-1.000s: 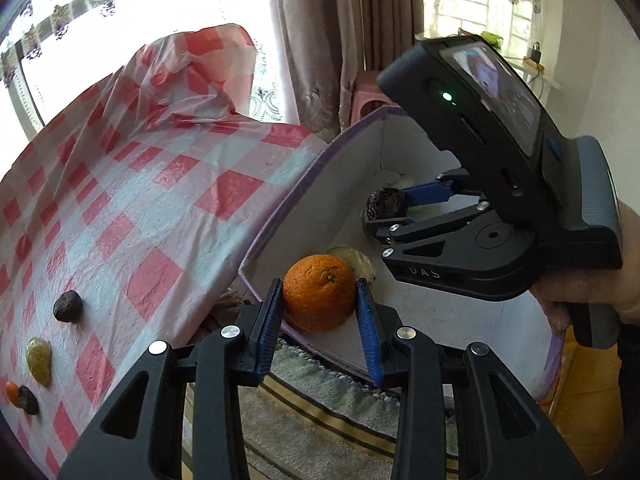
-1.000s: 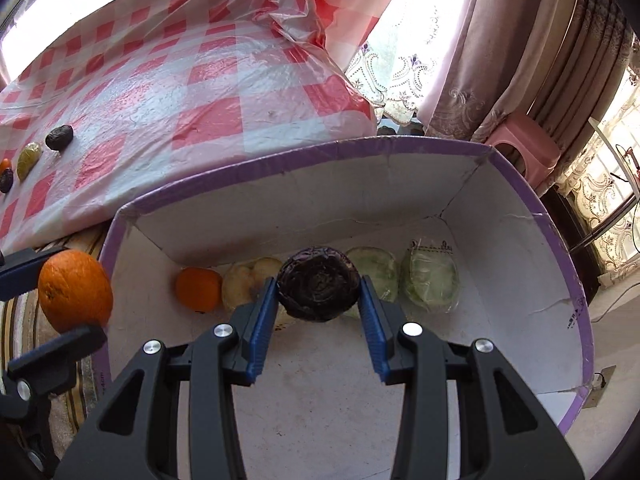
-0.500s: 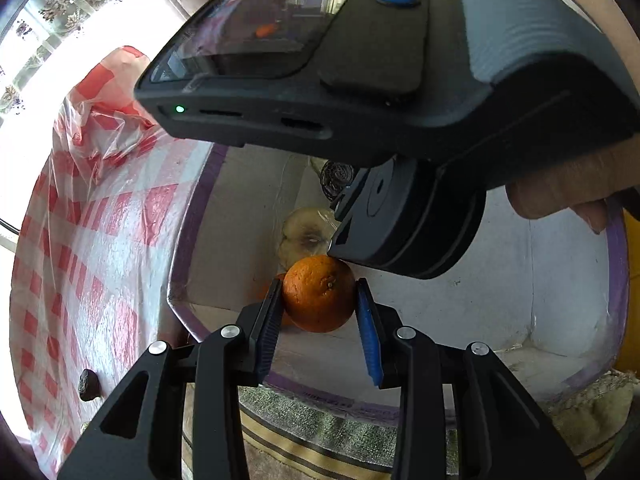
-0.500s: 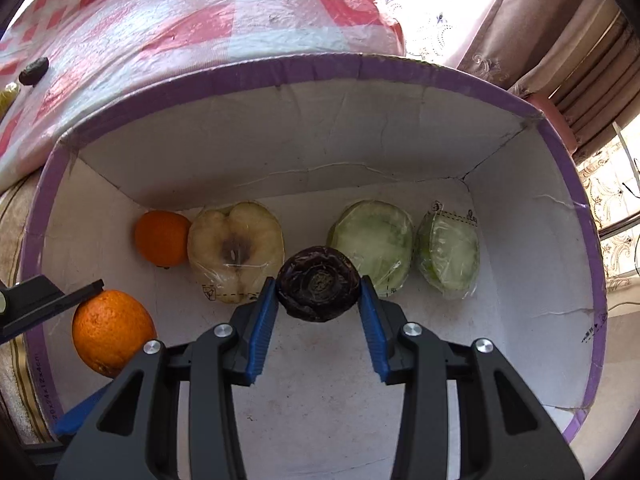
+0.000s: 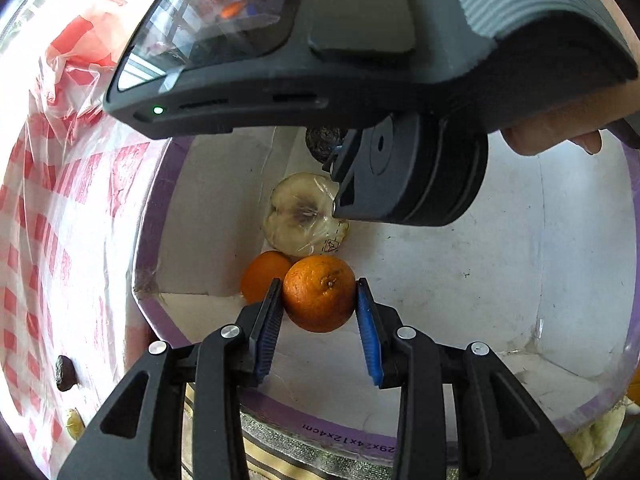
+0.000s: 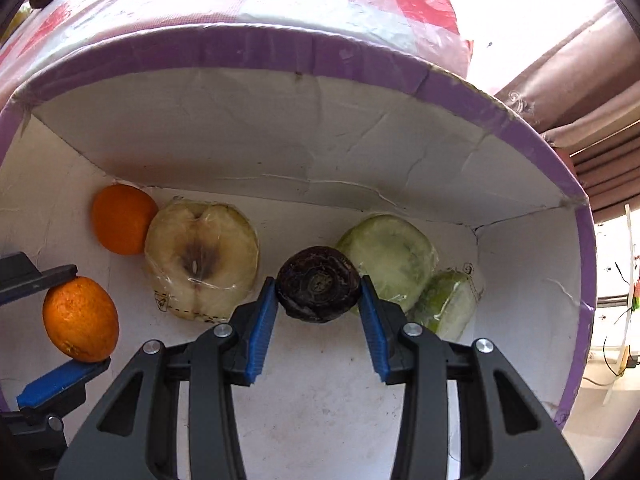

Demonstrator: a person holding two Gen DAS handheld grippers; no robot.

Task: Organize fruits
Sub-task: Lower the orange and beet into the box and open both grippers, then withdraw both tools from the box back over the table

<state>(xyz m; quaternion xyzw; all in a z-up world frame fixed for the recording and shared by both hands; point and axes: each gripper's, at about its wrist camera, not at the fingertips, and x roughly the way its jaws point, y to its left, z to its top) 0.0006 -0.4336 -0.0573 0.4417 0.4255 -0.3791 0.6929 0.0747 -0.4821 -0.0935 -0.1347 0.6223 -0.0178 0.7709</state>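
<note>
The purple-rimmed box [image 6: 304,46] is where the fruit is being gathered, and both hands are over it with a piece each. The left gripper [image 5: 318,306] is clamped on a large orange [image 5: 319,293], held above the box floor near its left corner. The right gripper [image 6: 319,294] has its blue pads pressed to either side of a dark, wrinkled fruit [image 6: 318,283], hanging over the middle of the box.

Already lying inside along the box's far wall are a smaller orange [image 6: 122,219] in the left corner, a wrapped pale apple half [image 6: 200,260] just beside it, and two wrapped green pieces [image 6: 386,258] toward the right corner, one leaning against the other.

Outside the box, on the red-checked cloth [image 5: 60,208] to its left, a small dark fruit [image 5: 65,373] and a yellowish one [image 5: 75,423] lie untouched.

So I'd say the job is well past halfway: four pieces settled, two about to be set down, and at least two on the cloth to be fetched.
</note>
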